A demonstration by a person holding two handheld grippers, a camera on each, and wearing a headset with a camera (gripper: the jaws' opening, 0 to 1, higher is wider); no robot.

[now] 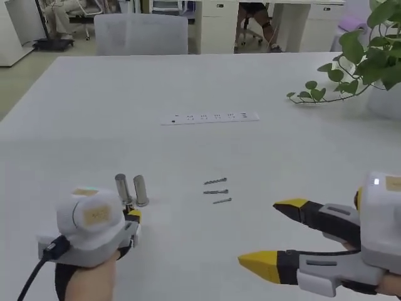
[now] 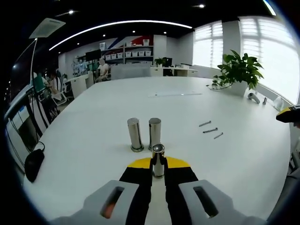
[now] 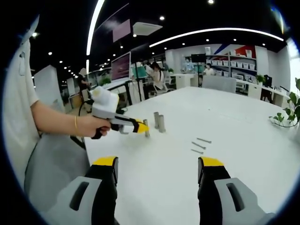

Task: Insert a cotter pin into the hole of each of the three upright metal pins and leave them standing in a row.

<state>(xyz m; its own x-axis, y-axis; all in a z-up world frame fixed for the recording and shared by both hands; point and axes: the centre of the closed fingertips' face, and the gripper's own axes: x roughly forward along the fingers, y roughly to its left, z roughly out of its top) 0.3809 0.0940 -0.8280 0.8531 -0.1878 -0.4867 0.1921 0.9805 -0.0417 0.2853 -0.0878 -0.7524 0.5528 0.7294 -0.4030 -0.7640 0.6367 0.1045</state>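
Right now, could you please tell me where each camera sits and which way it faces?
Head view: on the headset, looking forward and down at the table; the left hand-held gripper and right hand-held gripper show.
Left gripper view: on the left hand-held gripper, looking along its jaws, shut on a metal pin, toward two standing pins.
Right gripper view: on the right hand-held gripper, looking between its open jaws across the table; the person's forearm shows.
Shared: both gripper views show the three cotter pins.
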